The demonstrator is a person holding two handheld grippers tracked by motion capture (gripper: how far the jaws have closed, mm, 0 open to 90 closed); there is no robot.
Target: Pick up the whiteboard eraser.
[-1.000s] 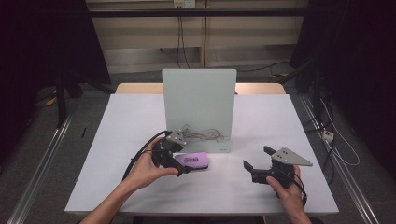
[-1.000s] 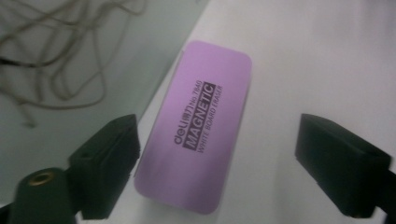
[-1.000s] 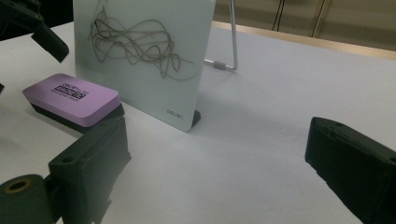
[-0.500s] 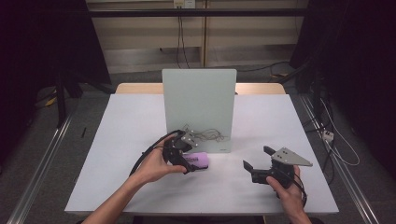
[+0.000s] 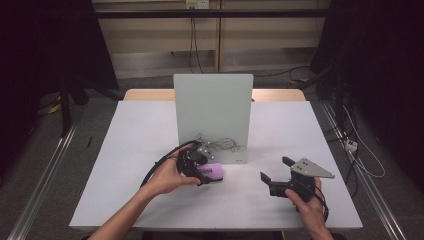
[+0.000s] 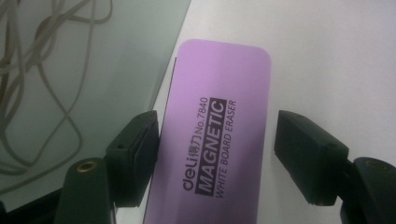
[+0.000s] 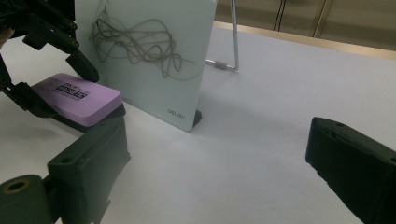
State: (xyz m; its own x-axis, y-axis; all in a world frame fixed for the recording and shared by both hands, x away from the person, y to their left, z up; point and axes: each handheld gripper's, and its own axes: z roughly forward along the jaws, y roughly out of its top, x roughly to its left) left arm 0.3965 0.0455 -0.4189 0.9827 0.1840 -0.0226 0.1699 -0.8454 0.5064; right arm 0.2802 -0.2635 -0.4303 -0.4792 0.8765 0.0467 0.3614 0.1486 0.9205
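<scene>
A purple whiteboard eraser (image 5: 214, 171) lies flat on the white table (image 5: 135, 135), at the foot of an upright glass whiteboard (image 5: 212, 107). My left gripper (image 5: 205, 172) reaches over it from the left, and its jaws have just been closing with the eraser (image 6: 215, 107) between them. In the left gripper view one pad (image 6: 137, 144) sits against the eraser's side while the other pad (image 6: 303, 149) stands a sliver off it. My right gripper (image 5: 275, 169) rests open at the table's right front, with nothing between its jaws (image 7: 217, 140). It faces the eraser (image 7: 77, 98) and the left gripper (image 7: 58, 86).
Grey scribbled lines (image 5: 222, 145) cover the board's lower part, and a wire stand (image 7: 231, 46) props it from behind. A black cable (image 5: 155, 167) loops from the left gripper. Bare table surface lies to the right and left of the board.
The left gripper has slid right and down onto the eraser, and its jaws have drawn in around it. The right hand has stayed put.
</scene>
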